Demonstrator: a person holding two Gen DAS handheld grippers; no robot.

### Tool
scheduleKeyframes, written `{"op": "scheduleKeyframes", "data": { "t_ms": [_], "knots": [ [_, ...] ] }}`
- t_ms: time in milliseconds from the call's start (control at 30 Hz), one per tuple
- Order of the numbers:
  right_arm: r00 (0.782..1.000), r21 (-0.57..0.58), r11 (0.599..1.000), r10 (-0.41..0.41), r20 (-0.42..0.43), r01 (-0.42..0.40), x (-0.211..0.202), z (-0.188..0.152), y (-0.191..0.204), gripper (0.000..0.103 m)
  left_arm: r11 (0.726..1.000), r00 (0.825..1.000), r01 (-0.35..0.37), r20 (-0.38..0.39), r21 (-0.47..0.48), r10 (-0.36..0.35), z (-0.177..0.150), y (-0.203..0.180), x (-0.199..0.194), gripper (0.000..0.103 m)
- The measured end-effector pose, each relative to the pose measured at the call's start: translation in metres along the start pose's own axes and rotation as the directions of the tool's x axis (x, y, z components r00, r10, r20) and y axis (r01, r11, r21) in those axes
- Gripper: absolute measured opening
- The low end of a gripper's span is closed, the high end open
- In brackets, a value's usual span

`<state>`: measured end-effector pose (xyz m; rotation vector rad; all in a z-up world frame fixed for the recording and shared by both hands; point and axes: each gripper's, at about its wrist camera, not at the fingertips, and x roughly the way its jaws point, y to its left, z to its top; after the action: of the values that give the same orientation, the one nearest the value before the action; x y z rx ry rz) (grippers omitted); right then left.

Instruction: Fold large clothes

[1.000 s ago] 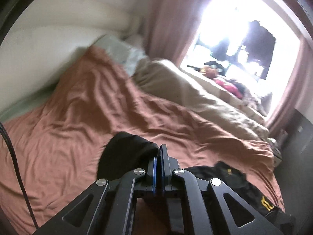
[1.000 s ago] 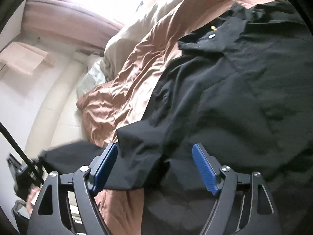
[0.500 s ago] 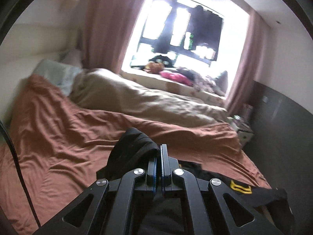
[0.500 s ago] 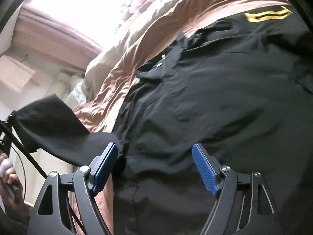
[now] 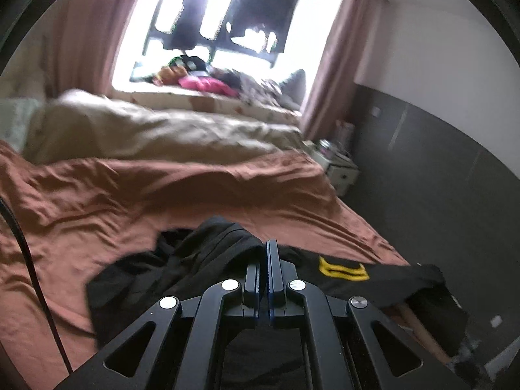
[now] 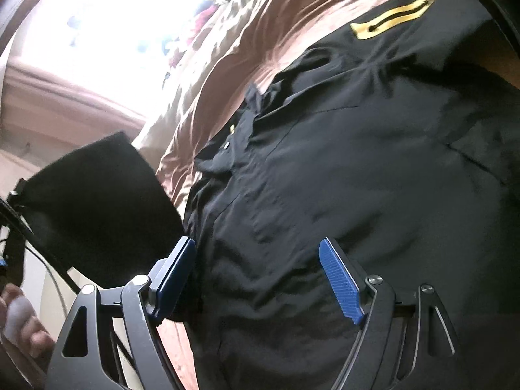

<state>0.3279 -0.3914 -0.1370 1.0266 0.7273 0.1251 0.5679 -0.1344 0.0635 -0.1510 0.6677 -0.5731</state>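
Left wrist view: left gripper [image 5: 266,256] clamped on sleeve [image 5: 224,240] of black shirt [image 6: 341,178], spread over brown bedsheet [image 5: 97,201]; right gripper [image 6: 256,260] wide open just above shirt, gripping nothing.

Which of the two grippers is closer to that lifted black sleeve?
Left. The left gripper is shut on the sleeve; the right gripper hangs open over the shirt body beside it.
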Motion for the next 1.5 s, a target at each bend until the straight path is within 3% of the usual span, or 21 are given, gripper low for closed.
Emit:
{"op": "scheduleKeyframes", "data": {
  "t_ms": [133, 167, 200, 267, 333, 367, 533, 600, 767, 900, 1000, 1200, 1267, 1367, 1433, 1467, 1500],
  "knots": [
    [0.999, 0.053, 0.998, -0.037, 0.038, 0.035, -0.009, 0.007, -0.013, 0.078, 0.999, 0.99, 0.04, -0.136, -0.01, -0.041, -0.025, -0.007, 0.043, 0.009],
    [0.998, 0.064, 0.997, -0.044, 0.046, 0.041, -0.012, 0.008, -0.016, 0.078, 0.998, 0.983, 0.053, -0.175, -0.02, -0.055, -0.031, -0.008, 0.052, 0.025],
    [0.997, 0.079, 0.996, -0.052, 0.057, 0.047, -0.016, 0.007, -0.018, 0.078, 0.996, 0.972, 0.073, -0.22, -0.045, -0.081, -0.039, -0.008, 0.063, 0.052],
    [0.996, 0.094, 0.994, -0.057, 0.07, 0.05, -0.021, 0.008, -0.02, 0.078, 0.988, 0.942, 0.113, -0.305, -0.109, -0.142, -0.06, -0.002, 0.077, 0.082],
    [0.994, 0.098, 0.994, -0.062, 0.086, 0.053, -0.025, 0.007, -0.02, 0.078, 0.981, 0.91, 0.122, -0.377, -0.15, -0.171, -0.081, 0.006, 0.081, 0.084],
    [0.994, 0.095, 0.994, -0.062, 0.089, 0.053, -0.026, 0.006, -0.019, 0.078, 0.979, 0.903, 0.125, -0.39, -0.164, -0.181, -0.087, 0.011, 0.079, 0.085],
    [0.995, 0.039, 0.998, -0.045, 0.086, 0.042, -0.022, 0.001, -0.006, 0.078, 0.97, 0.888, 0.129, -0.411, -0.208, -0.206, -0.105, 0.036, 0.043, 0.094],
    [0.996, 0.007, 1.0, -0.031, 0.087, 0.03, -0.019, -0.001, 0.002, 0.078, 0.969, 0.89, 0.13, -0.406, -0.211, -0.208, -0.109, 0.045, 0.03, 0.094],
    [0.998, -0.128, 0.991, -0.023, 0.056, 0.03, 0.003, -0.007, 0.026, 0.078, 0.984, 0.925, -0.024, -0.377, -0.174, -0.044, -0.115, 0.086, -0.01, 0.094],
    [0.994, -0.249, 0.964, -0.104, -0.029, 0.093, 0.041, -0.018, 0.046, 0.078, 0.971, 0.928, -0.174, -0.358, -0.163, 0.106, -0.121, 0.125, -0.038, 0.094],
    [0.984, -0.336, 0.93, -0.173, -0.042, 0.149, 0.063, -0.025, 0.06, 0.078, 0.951, 0.926, -0.233, -0.345, -0.202, 0.154, -0.128, 0.155, -0.05, 0.092],
    [0.948, -0.514, 0.816, -0.319, -0.019, 0.264, 0.103, -0.047, 0.09, 0.078, 0.914, 0.899, -0.334, -0.369, -0.231, 0.235, -0.153, 0.194, -0.062, 0.075],
    [0.932, -0.532, 0.796, -0.36, -0.032, 0.29, 0.116, -0.053, 0.089, 0.078, 0.903, 0.887, -0.36, -0.387, -0.234, 0.253, -0.163, 0.205, -0.061, 0.071],
    [0.879, -0.601, 0.707, -0.477, -0.017, 0.372, 0.136, -0.061, 0.09, 0.077, 0.886, 0.868, -0.389, -0.424, -0.253, 0.26, -0.181, 0.221, -0.054, 0.065],
    [0.847, -0.638, 0.646, -0.531, 0.018, 0.419, 0.147, -0.065, 0.088, 0.058, 0.878, 0.853, -0.405, -0.451, -0.254, 0.263, -0.189, 0.228, -0.046, 0.058],
    [0.854, -0.635, 0.653, -0.521, 0.02, 0.413, 0.147, -0.063, 0.089, 0.056, 0.876, 0.847, -0.412, -0.46, -0.25, 0.267, -0.193, 0.23, -0.043, 0.055],
    [0.859, -0.624, 0.667, -0.511, 0.015, 0.407, 0.145, -0.06, 0.088, 0.045, 0.873, 0.836, -0.425, -0.474, -0.239, 0.277, -0.196, 0.231, -0.038, 0.054]
  ]
}}
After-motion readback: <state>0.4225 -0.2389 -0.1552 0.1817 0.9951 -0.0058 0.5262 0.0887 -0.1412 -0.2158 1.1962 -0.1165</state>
